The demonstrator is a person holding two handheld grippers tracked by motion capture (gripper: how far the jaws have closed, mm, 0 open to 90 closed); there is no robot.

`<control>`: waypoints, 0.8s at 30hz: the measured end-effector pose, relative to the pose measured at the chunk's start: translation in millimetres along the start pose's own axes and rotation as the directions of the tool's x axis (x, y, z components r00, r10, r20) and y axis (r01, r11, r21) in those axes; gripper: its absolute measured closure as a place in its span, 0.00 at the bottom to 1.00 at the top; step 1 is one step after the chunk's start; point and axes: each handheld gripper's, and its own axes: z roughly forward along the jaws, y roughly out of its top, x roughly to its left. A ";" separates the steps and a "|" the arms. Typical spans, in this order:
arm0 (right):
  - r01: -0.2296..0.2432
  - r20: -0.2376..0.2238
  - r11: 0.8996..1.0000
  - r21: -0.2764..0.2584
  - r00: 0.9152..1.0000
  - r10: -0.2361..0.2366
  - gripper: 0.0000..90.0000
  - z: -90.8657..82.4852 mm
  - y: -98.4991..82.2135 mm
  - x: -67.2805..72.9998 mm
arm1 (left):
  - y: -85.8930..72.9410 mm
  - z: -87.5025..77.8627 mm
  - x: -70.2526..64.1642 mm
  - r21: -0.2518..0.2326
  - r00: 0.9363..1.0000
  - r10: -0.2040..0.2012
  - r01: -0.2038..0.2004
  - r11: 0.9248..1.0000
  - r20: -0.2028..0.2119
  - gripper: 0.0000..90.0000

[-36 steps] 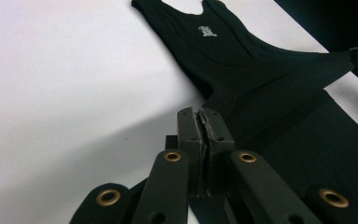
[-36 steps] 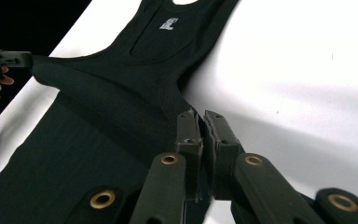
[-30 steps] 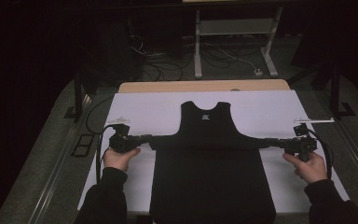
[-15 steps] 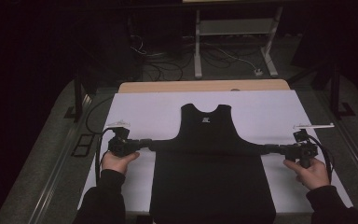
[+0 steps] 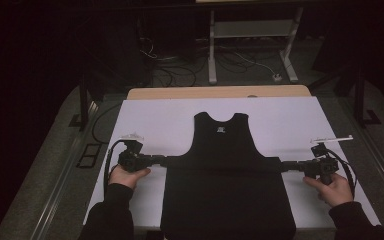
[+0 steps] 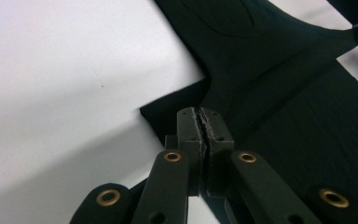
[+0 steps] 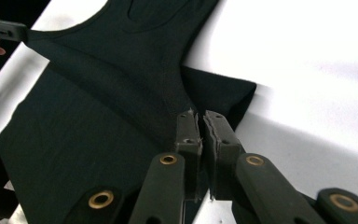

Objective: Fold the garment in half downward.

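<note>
A black sleeveless top (image 5: pixel 225 170) lies flat on the white sheet (image 5: pixel 155 120), neck away from me. My left gripper (image 5: pixel 163 161) is shut on the top's left armhole corner, and my right gripper (image 5: pixel 283 165) is shut on the right armhole corner, so the cloth runs taut between them. In the left gripper view the jaws (image 6: pixel 200 116) meet with the black cloth (image 6: pixel 270 84) pinched at their tips. The right gripper view has its jaws (image 7: pixel 200 119) closed on the folded corner of the top (image 7: pixel 121 84). A hand holds each gripper near the table's front.
The sheet covers a wooden table (image 5: pixel 215 92) whose far edge is bare. A small black frame (image 5: pixel 87 155) lies left of the sheet. Beyond the table stand a metal frame (image 5: pixel 250 40) and loose cables (image 5: pixel 180 65) on the dark floor.
</note>
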 end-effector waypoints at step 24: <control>0.004 0.036 0.996 0.094 0.999 -0.007 0.93 11.9 -3.9 0.5 | -6.1 19.7 -6.0 0.163 0.998 0.053 -0.049 0.985 -0.024 0.96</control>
